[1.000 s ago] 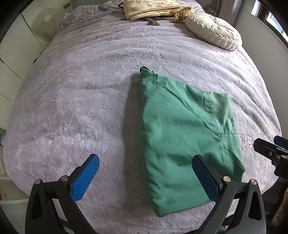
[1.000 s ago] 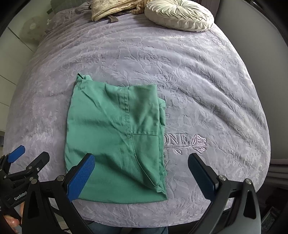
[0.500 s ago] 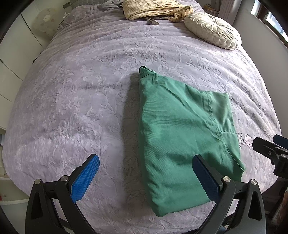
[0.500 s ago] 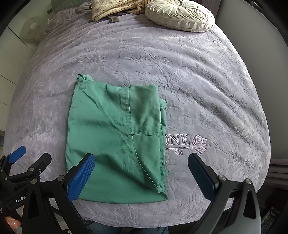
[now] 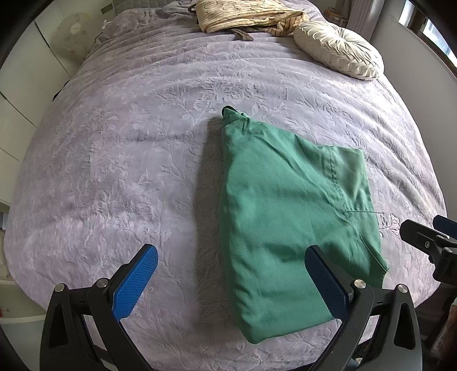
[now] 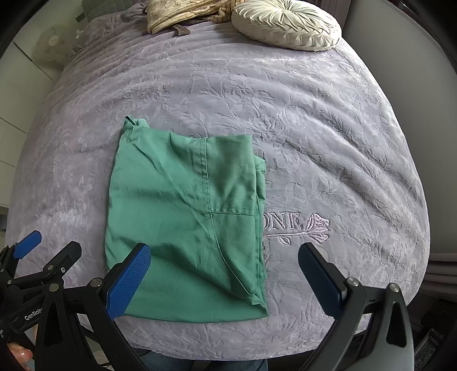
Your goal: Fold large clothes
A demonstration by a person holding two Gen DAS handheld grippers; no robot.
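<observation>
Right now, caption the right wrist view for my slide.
Open right gripper hovers over a folded green garment on a lavender bedspread, round cream cushion beyond.

Soft daylight comes from the window (image 5: pixel 428 25) at right, sheening the bedspread (image 5: pixel 142 142). The garment (image 5: pixel 285 228) throws a faint shadow leftward. Edges bend, corners vignette black.

We see bare bedspread (image 5: pixel 120 171) all around the folded green garment (image 6: pixel 182 222); only the round cushion (image 6: pixel 285 25) and tan cloth heap (image 5: pixel 245 14) crowd the far end.
</observation>
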